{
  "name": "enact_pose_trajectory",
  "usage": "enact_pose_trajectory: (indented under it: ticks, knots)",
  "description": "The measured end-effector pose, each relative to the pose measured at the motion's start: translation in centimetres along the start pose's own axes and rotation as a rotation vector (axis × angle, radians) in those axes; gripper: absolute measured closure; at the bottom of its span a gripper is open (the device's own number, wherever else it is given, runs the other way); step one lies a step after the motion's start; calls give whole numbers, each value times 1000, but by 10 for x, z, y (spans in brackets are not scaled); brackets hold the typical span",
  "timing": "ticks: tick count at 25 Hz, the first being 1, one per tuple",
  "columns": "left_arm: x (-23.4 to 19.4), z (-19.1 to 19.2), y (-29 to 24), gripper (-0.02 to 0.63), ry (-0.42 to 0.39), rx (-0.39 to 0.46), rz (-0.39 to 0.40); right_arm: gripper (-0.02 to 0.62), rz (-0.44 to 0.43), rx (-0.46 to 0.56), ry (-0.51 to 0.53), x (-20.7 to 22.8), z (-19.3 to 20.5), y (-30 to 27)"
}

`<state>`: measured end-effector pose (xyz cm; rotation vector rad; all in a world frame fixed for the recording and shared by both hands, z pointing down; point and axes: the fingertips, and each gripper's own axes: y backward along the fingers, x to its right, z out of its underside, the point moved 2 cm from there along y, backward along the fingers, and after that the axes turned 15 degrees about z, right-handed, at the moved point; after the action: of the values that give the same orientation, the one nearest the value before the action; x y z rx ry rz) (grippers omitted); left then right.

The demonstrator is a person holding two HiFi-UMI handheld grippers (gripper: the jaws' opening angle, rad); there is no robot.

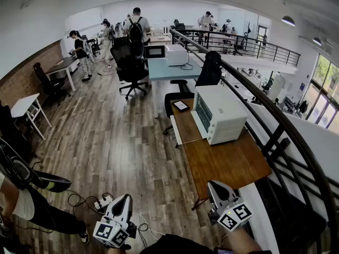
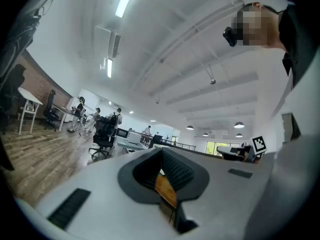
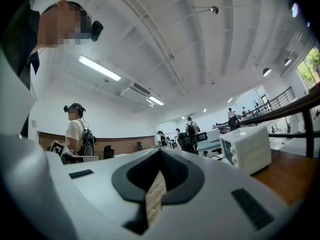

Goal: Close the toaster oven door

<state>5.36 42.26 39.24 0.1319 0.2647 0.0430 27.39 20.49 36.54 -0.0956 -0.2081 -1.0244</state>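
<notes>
Your head camera looks steeply down; the white boxy toaster oven [image 1: 220,112] lies at 1 o'clock. Your level right gripper view shares it, at 3 o'clock.

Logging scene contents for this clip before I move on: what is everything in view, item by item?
toaster oven: one, white, on the wooden desk
wooden desk: one, brown, beside the railing
flat dark slab: one, black, at the desk's far end
office chairs: at least two, black, beyond the desk
pale table: one, blue-grey, behind the desk
box: one, white, on the pale table
power strip: one, white, on the wood floor
railing: one, black, curving along the right
people: several, at the room's far end
left claw: one, white and grey, bottom centre-left, shut, empty
right claw: one, white and grey, by the desk's near edge, shut, empty
</notes>
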Motion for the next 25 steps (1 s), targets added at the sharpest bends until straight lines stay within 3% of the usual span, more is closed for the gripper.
enact_pose_trajectory:
  ticks: [18, 25]
  knots:
    - [2, 4, 4, 595, -47, -36, 14, 598, 63, -11, 2, -2, 9, 4]
    - [-4, -3, 12, 594, -43, -10, 3, 597, 14, 22, 20, -26, 6, 3]
